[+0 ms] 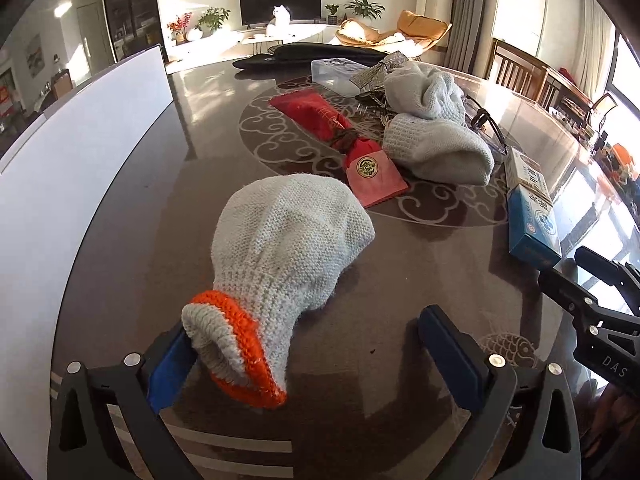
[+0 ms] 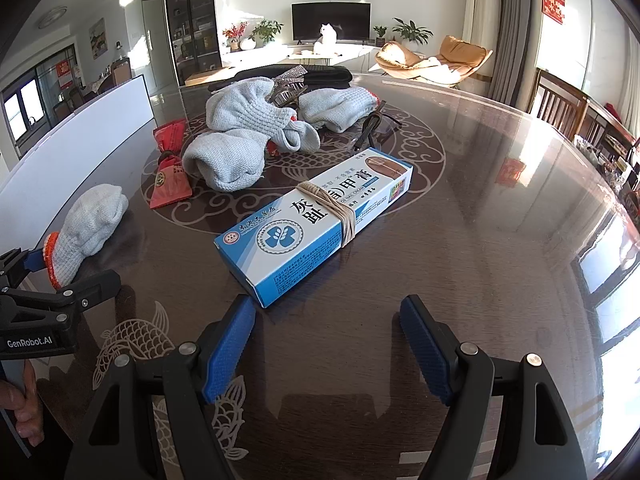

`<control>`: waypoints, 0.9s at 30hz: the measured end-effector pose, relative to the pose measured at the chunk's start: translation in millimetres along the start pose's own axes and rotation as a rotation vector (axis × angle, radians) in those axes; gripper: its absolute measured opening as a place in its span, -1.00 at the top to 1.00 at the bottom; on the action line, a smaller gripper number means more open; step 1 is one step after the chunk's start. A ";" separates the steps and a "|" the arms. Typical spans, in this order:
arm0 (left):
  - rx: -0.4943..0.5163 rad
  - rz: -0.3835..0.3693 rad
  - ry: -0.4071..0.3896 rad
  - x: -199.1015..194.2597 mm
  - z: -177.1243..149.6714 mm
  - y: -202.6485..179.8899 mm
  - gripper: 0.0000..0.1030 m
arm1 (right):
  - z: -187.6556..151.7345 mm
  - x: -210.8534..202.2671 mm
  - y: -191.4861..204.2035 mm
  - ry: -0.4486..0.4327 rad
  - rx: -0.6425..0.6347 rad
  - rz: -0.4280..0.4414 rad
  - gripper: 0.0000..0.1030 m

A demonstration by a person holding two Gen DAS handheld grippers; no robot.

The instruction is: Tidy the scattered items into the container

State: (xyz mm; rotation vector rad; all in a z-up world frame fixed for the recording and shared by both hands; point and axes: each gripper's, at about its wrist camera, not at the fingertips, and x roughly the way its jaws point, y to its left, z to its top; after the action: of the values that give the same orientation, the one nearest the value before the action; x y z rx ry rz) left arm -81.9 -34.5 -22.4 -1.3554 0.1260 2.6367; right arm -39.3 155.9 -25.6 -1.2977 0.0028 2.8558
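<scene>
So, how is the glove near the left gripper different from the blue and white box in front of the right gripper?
The glove is soft grey knit with an orange cuff; the box is stiff printed cardboard. The glove lies crumpled, its cuff between the open left gripper fingers; the box lies flat and straight, just ahead of the open right gripper. A rubber band wraps the box, none the glove. Both rest on the table.

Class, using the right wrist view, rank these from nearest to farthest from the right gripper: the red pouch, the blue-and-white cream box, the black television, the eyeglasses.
1. Cream box, just ahead of the right gripper.
2. Red pouch, left of centre.
3. Eyeglasses, beyond the box.
4. Television, against the far wall.
</scene>
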 end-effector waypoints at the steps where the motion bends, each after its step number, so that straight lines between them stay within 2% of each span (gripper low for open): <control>1: 0.000 0.000 -0.001 0.0 -0.1 -0.1 -1.00 | 0.1 0.1 0.0 0.000 0.000 0.000 -0.49; 27: -0.001 0.000 -0.009 0.0 0.2 -0.4 -1.00 | 0.0 0.5 0.4 0.000 0.000 -0.001 -0.49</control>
State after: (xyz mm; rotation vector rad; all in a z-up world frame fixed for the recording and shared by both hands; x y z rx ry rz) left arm -82.1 -34.1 -22.3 -1.3433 0.1237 2.6432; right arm -39.6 155.5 -26.0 -1.2972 0.0021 2.8555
